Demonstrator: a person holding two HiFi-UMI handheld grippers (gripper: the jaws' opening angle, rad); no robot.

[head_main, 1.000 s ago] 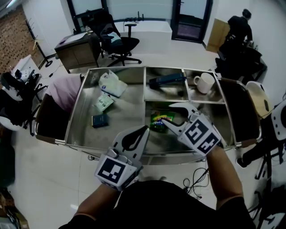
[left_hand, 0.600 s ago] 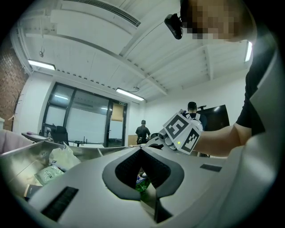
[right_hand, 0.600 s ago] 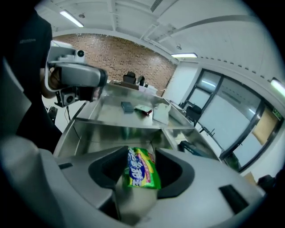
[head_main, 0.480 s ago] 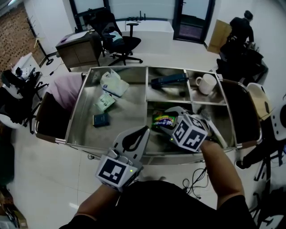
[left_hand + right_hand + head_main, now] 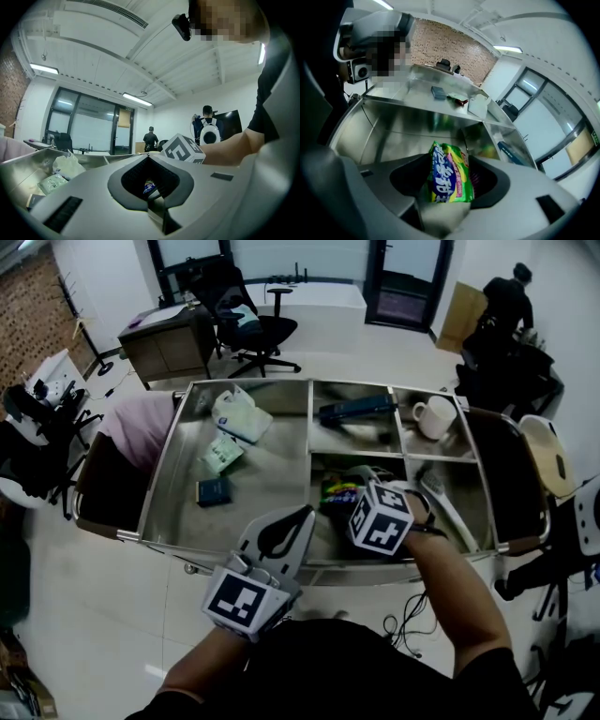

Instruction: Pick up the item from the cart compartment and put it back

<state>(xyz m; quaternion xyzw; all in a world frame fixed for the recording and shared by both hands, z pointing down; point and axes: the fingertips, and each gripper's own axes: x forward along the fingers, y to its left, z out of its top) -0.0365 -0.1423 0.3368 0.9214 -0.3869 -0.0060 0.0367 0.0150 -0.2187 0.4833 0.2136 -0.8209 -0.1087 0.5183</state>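
A green and yellow snack packet point(image 5: 336, 493) lies in the near middle compartment of the steel cart point(image 5: 169, 451). My right gripper point(image 5: 349, 488) reaches down into that compartment, its marker cube over the packet. In the right gripper view the packet point(image 5: 449, 174) stands between the jaws of my right gripper point(image 5: 447, 164), which are opening; I see no pad pressing on it. My left gripper point(image 5: 298, 512) hovers at the cart's near edge with its jaws together and nothing in them; the left gripper view shows the left gripper point(image 5: 149, 157) the same way.
The left compartment holds a white bag point(image 5: 239, 416), a pale green packet point(image 5: 217, 454) and a small blue booklet point(image 5: 212, 490). A dark blue long item point(image 5: 352, 409) and a white mug point(image 5: 431, 413) lie in the far compartments. A pink cloth point(image 5: 136, 427) hangs at the cart's left end.
My right gripper has dropped from above the compartment down to the snack packet and shifted left, rolling its cube upward. The left gripper has stayed put.
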